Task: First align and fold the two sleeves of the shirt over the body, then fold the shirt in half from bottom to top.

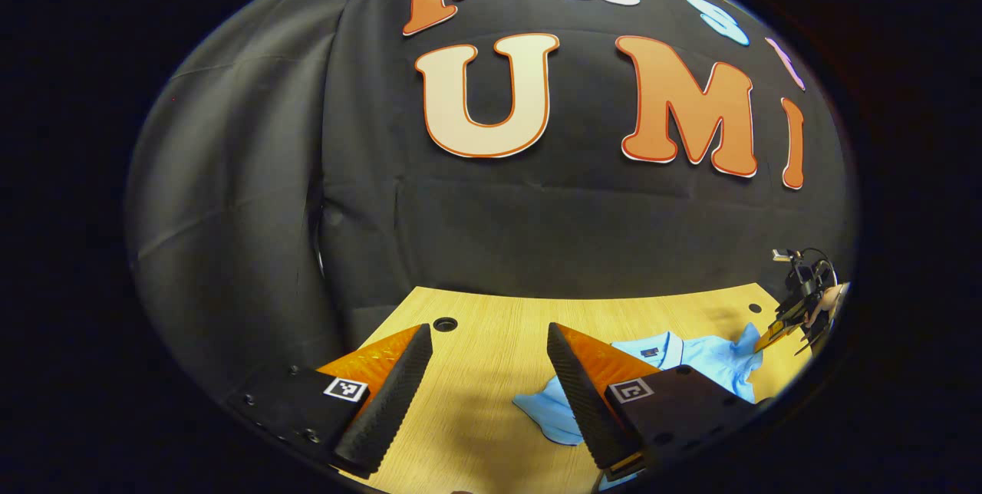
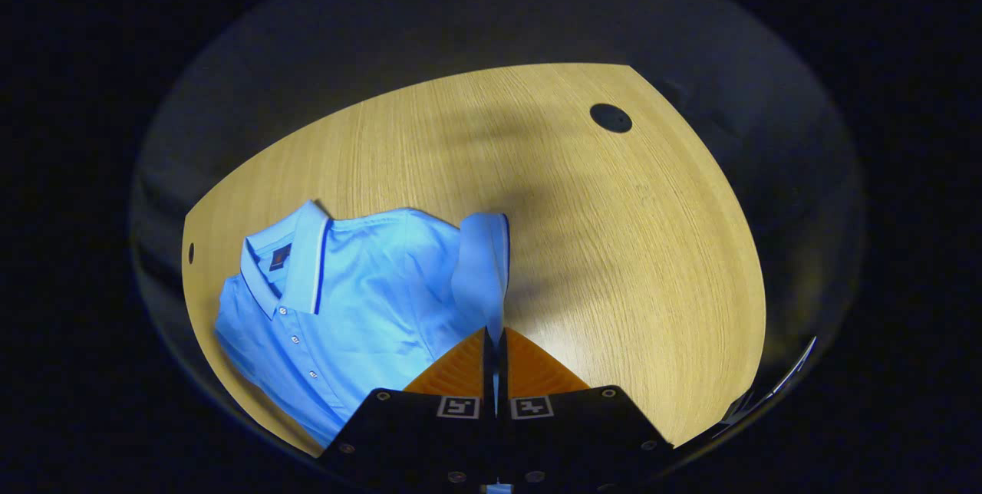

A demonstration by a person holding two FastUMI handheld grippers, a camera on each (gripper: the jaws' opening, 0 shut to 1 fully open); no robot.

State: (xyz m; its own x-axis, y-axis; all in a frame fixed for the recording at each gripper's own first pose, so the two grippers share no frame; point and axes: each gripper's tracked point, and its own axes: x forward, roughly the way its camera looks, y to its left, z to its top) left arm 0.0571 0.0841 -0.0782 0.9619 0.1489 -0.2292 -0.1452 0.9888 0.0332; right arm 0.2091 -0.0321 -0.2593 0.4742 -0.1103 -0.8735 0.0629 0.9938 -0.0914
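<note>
Wooden table [image 2: 629,248] lies bare beside the shirt [image 2: 360,287] (right gripper [image 2: 495,340] jaws pinching its sleeve [image 2: 483,264]); left gripper [image 1: 491,371] jaws released.

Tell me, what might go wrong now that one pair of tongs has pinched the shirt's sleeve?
The right tongs are shut on the sleeve by a thin edge, so the cloth could slip out mid-fold. Lifting the sleeve may also drag the shirt across the smooth table and skew it. The left tongs hang open, beside the other sleeve, so nothing pins the body down.
</note>
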